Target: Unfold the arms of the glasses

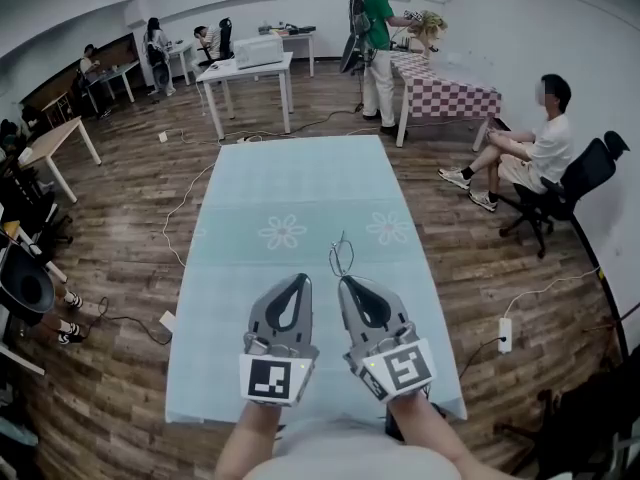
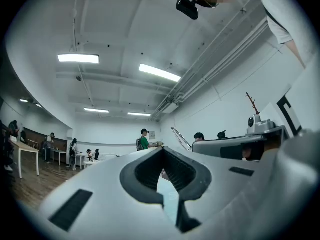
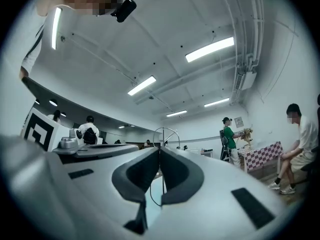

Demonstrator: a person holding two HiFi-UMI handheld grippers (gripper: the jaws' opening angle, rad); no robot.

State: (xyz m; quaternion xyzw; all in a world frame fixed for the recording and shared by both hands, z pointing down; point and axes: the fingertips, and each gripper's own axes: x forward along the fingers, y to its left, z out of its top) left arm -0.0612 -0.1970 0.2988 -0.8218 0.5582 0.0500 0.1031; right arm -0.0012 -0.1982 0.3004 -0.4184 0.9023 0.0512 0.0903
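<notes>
Head view: both forearms reach in from the bottom edge, side by side and roughly parallel, over the table [image 1: 300, 173] with its pale blue flowered cloth. The left gripper [image 1: 303, 279] and right gripper [image 1: 343, 281] are held close together above the near half of the cloth, tips pointing away from the person, marker cubes facing the camera. The thin wire glasses [image 1: 342, 257] stick up from the right gripper's tips, off the table.

Left gripper view: the left gripper [image 2: 162, 149] is tilted slightly upward toward the ceiling. Its jaws are pressed together with nothing between them. The right gripper's body sits just beside it on the right.

Right gripper view: the right gripper [image 3: 160, 148] is also tilted a little upward. Its jaws are clamped narrow on the glasses [image 3: 160, 135], with a round wire rim rising just above the tips and more wire hanging down between the pads.
</notes>
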